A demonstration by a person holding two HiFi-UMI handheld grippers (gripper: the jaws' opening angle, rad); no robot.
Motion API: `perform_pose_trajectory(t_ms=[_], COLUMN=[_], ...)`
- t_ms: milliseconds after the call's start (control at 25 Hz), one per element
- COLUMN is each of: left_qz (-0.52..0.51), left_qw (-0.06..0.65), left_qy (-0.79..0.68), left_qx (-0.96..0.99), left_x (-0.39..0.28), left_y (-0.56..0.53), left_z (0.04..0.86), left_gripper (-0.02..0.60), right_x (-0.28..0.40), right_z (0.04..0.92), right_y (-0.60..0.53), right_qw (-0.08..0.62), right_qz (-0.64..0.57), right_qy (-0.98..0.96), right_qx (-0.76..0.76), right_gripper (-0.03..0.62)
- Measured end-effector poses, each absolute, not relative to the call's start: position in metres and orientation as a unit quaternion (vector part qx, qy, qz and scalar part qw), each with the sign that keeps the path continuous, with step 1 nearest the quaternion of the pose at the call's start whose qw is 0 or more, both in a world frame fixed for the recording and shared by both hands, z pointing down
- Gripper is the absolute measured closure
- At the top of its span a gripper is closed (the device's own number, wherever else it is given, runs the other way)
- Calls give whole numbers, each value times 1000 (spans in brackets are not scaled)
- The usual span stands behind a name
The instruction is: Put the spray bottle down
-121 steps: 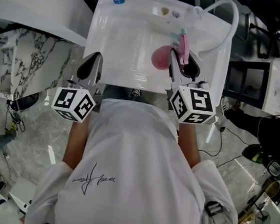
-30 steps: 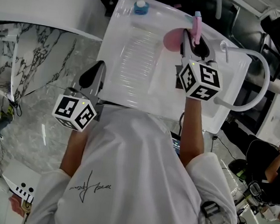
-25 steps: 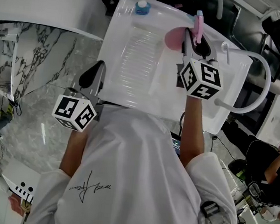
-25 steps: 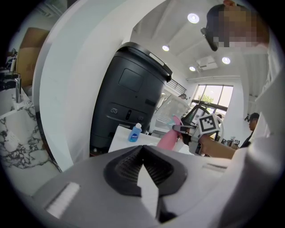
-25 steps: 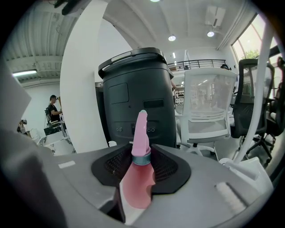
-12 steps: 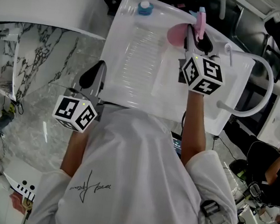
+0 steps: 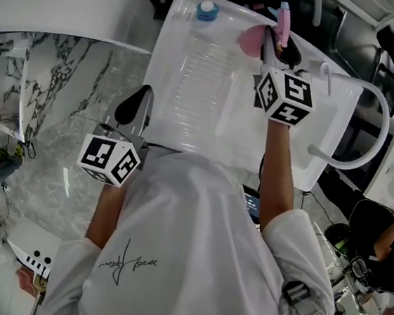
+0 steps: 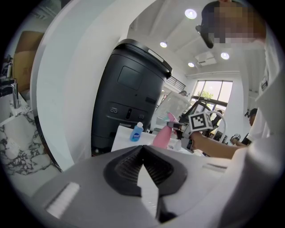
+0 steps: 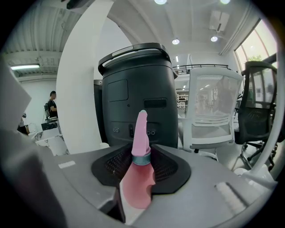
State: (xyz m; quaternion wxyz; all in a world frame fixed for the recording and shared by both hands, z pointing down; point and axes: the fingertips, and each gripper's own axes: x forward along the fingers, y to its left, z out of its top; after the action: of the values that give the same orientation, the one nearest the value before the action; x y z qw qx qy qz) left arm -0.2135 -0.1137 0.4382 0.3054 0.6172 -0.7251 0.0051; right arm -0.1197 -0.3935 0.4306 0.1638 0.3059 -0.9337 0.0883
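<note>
The pink spray bottle hangs over the far right part of the white basin top, with my right gripper shut on it. In the right gripper view its pink body fills the gap between the jaws of the right gripper, and its nozzle sticks up. The left gripper view shows the bottle far off, upright. My left gripper stays at the near left edge of the basin top. Its jaws meet at the tips with nothing between them.
A small blue-capped bottle stands at the far edge of the basin top. A white curved hose loops at the right. A tall black bin and a white chair stand beyond. Marble floor lies to the left.
My right gripper has carried the spray bottle a little farther out toward the far edge of the basin top. The left gripper has stayed where it was.
</note>
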Motion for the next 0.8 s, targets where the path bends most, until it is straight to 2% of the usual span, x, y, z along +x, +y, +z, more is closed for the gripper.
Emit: perform_pose_trajectory(t_ms=[800], left_qz=[10], left_qw=[309], left_qy=[-721], left_qx=[620], left_x=[-218], left_y=[-119], left_z=[440], left_gripper=[575], right_x=[-132], right_z=[440], right_y=[-386], right_qw=[107], right_qz=[14], right_qy=[-947], right_qx=[303], right_gripper=[468])
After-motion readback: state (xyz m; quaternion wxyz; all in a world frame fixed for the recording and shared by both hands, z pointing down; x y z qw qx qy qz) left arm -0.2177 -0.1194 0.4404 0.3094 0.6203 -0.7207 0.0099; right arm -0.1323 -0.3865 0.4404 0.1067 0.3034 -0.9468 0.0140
